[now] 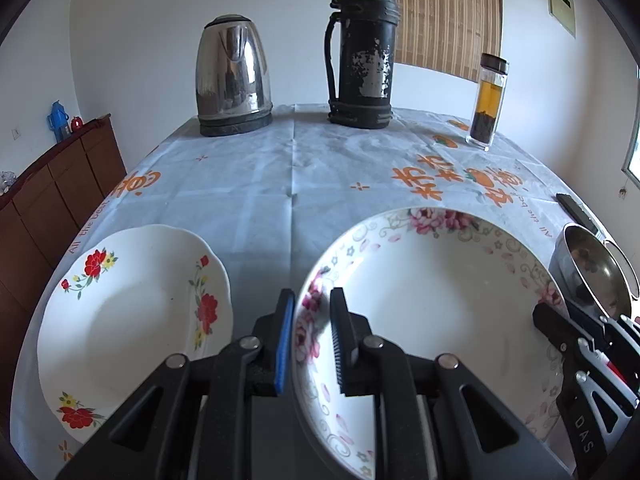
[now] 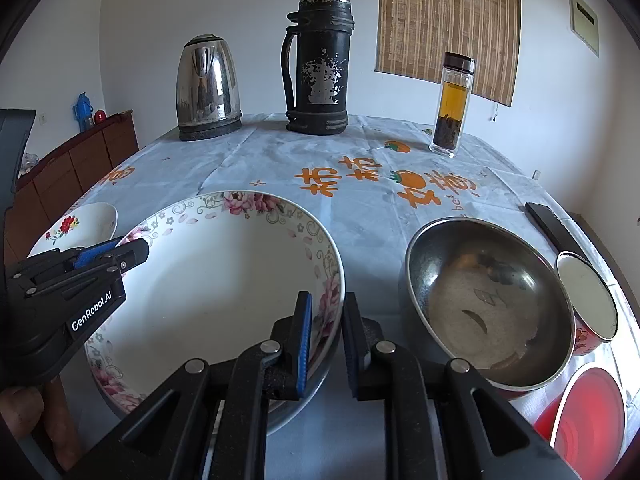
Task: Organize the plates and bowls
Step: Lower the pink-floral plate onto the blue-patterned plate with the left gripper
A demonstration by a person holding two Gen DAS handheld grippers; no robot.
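Note:
A large white bowl with pink flowers (image 1: 432,304) (image 2: 224,280) sits near the table's front. My left gripper (image 1: 312,340) is shut on its left rim, also seen in the right wrist view (image 2: 120,254). My right gripper (image 2: 326,340) is shut on the bowl's right rim; it shows at the right edge of the left wrist view (image 1: 560,320). A white plate with red flowers (image 1: 132,320) (image 2: 76,226) lies to the bowl's left. A steel bowl (image 2: 488,304) (image 1: 592,272) sits to its right.
At the table's back stand a steel kettle (image 1: 232,76), a worn black thermos (image 1: 362,52) and a glass tea bottle (image 1: 488,100). A red-patterned cup (image 2: 588,300), a red plate (image 2: 588,412) and a black remote (image 2: 552,228) lie at right. A wooden cabinet (image 1: 52,200) stands at left.

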